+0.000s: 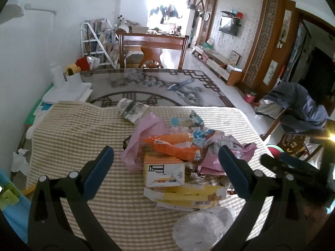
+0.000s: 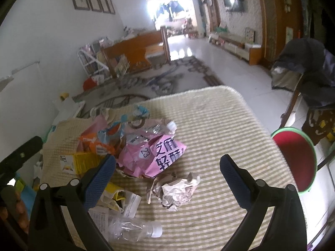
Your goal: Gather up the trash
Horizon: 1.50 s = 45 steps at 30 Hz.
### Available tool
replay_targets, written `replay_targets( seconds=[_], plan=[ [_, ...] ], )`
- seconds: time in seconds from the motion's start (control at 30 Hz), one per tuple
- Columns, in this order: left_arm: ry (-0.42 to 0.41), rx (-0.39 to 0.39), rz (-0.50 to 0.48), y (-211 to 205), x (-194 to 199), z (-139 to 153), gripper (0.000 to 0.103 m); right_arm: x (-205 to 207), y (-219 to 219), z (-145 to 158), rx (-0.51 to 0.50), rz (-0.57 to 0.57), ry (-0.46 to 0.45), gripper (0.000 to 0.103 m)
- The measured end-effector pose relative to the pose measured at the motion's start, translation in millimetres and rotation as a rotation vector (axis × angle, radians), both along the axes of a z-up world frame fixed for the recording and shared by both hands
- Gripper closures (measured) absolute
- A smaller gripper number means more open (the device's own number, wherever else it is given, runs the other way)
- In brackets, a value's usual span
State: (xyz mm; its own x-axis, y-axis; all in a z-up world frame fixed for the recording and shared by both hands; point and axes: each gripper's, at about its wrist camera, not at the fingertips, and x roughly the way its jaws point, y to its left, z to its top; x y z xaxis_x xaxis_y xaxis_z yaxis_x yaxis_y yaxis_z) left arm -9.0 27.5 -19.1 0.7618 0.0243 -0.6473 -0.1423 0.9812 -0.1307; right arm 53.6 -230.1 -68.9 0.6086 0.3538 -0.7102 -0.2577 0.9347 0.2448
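Note:
A heap of trash lies on the striped cloth that covers the table. In it are an orange wrapper, a small yellow carton, a flattened yellow box, a pink bag and a clear plastic bottle. A crumpled silver wrapper lies apart, toward the near side. My left gripper hovers open over the heap, the carton between its fingers' lines. My right gripper is open above the crumpled wrapper. The other gripper's black tip shows at the right of the left wrist view.
A red stool with a green rim stands right of the table. Beyond it is a chair draped with dark clothing. A patterned rug, a wooden bench and a white rack lie farther off.

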Motion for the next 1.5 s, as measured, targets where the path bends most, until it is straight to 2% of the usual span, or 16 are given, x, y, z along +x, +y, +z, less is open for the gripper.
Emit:
replay_targets(
  seconds=[0.2,0.27,0.3,0.33,0.37,0.4,0.5,0.67,0.77,0.83,0.9,1.07,1.17,1.27,1.37,1.5],
  plan=[
    [0.051,-0.043,0.000,13,1,-10,0.005,26,21,-18,0.015,0.053,0.073,0.008],
    [0.061,-0.058,-0.001,16,1,-12,0.005,34,26,-25,0.018,0.066,0.102,0.018],
    [0.069,-0.068,-0.004,17,2,-13,0.005,40,29,-31,0.020,0.075,0.129,0.028],
    [0.077,-0.081,-0.009,18,3,-14,0.006,43,30,-35,0.028,0.087,0.157,0.048],
    [0.084,-0.093,-0.013,18,3,-15,0.008,45,30,-38,0.054,0.099,0.179,0.060],
    [0.096,-0.110,-0.021,19,6,-16,0.012,44,29,-36,0.077,0.097,0.177,0.065],
    [0.119,-0.157,-0.049,19,15,-20,0.020,33,20,-21,0.109,0.096,0.118,0.066],
    [0.143,-0.185,-0.099,12,39,-24,0.022,17,2,3,0.143,0.071,0.059,0.066],
    [0.182,-0.161,-0.135,2,60,-29,0.020,8,-16,12,0.162,0.025,0.036,0.066],
    [0.217,-0.130,-0.157,-7,74,-35,0.014,6,-27,16,0.164,0.001,0.028,0.066],
    [0.252,-0.083,-0.166,-16,88,-43,0.014,4,-37,18,0.170,-0.024,0.026,0.066],
    [0.344,-0.054,-0.194,-23,112,-62,0.015,5,-55,15,0.179,-0.064,0.036,0.066],
    [0.373,-0.055,-0.187,-20,119,-71,0.043,5,-64,11,0.186,-0.076,0.044,0.066],
    [0.347,-0.087,-0.185,-15,116,-68,0.059,8,-74,10,0.199,-0.084,0.049,0.066],
    [0.321,-0.115,-0.170,-13,111,-58,0.061,12,-82,9,0.207,-0.089,0.053,0.066],
    [0.246,-0.154,-0.158,-21,100,-29,0.061,18,-101,15,0.211,-0.095,0.040,0.066]
  ],
)
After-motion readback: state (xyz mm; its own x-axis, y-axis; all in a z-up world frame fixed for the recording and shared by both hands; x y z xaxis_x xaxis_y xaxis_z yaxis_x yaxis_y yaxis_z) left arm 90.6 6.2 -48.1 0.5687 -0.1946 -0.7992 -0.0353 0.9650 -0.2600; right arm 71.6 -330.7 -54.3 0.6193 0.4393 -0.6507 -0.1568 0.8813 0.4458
